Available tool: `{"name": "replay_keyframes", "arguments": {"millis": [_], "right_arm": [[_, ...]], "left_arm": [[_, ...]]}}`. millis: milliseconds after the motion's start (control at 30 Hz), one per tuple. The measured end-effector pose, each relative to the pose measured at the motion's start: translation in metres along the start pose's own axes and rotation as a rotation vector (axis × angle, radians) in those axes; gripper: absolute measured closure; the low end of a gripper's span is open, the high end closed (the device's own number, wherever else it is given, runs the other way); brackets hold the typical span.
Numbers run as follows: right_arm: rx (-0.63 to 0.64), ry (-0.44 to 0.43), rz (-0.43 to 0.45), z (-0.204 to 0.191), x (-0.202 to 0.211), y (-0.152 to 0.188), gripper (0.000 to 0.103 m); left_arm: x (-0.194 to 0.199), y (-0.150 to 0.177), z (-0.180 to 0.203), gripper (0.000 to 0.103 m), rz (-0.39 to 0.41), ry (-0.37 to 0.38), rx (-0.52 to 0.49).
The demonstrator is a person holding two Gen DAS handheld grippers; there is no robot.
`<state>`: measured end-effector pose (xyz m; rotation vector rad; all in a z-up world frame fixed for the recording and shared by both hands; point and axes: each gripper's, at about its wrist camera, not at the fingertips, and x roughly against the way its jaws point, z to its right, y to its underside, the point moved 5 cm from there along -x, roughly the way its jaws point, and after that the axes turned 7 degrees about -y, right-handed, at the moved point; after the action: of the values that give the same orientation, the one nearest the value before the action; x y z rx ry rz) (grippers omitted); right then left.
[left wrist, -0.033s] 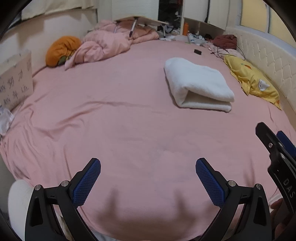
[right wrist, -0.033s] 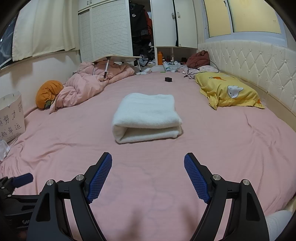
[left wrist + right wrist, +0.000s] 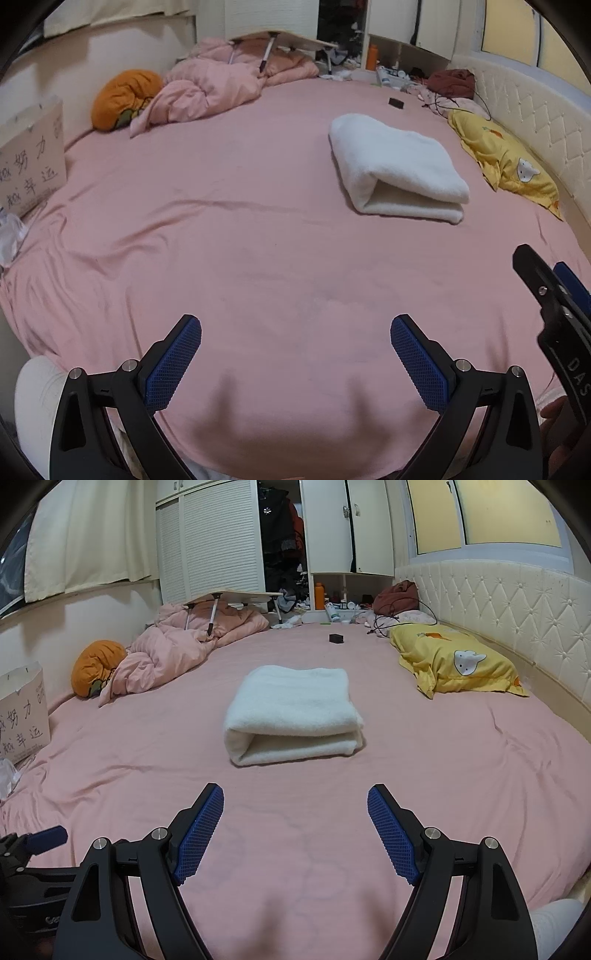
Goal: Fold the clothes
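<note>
A folded white garment (image 3: pixel 293 714) lay on the pink bed sheet (image 3: pixel 424 775), in the middle of the bed and well apart from both sets of tongs. Its rolled fold faced the near side, with the open layers showing at the near edge.

The left tongs (image 3: pixel 295 363) hovered low over the near part of the sheet with the blue pads spread wide and nothing between them. The right tongs (image 3: pixel 295 834) hung likewise over the near sheet, wide apart and empty, pointing straight at the garment. From the left wrist view the garment (image 3: pixel 397 168) sat far and to the right.

A yellow pillow (image 3: pixel 454 662) rested at the right beside the padded headboard (image 3: pixel 498 602). A crumpled pink duvet (image 3: pixel 173 653) and an orange cushion (image 3: pixel 98 664) lay at the far left. A small black object (image 3: pixel 336 638) sat on the sheet beyond the garment.
</note>
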<state>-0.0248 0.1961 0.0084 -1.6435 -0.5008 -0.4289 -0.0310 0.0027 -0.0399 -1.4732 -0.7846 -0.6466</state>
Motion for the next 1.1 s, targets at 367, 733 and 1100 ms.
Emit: {"name": "replay_keyframes", "arguments": {"millis": [367,733,1100], "right_arm": [[-0.052,0.005,0.022,0.03,-0.007,-0.009,0.023],[-0.398,-0.081,0.046,0.127,-0.013,-0.033,0.023],[-0.564,-0.12,0.016,0.175,-0.036,-0.024,0.023]], "left_arm": [[-0.028,-0.041,0.021,0.0,0.118,-0.14,-0.247],[-0.121,-0.15,0.181,0.0,0.275,-0.102,-0.666],[-0.179,-0.157,0.297,0.001,0.246,0.008,-0.883]]}}
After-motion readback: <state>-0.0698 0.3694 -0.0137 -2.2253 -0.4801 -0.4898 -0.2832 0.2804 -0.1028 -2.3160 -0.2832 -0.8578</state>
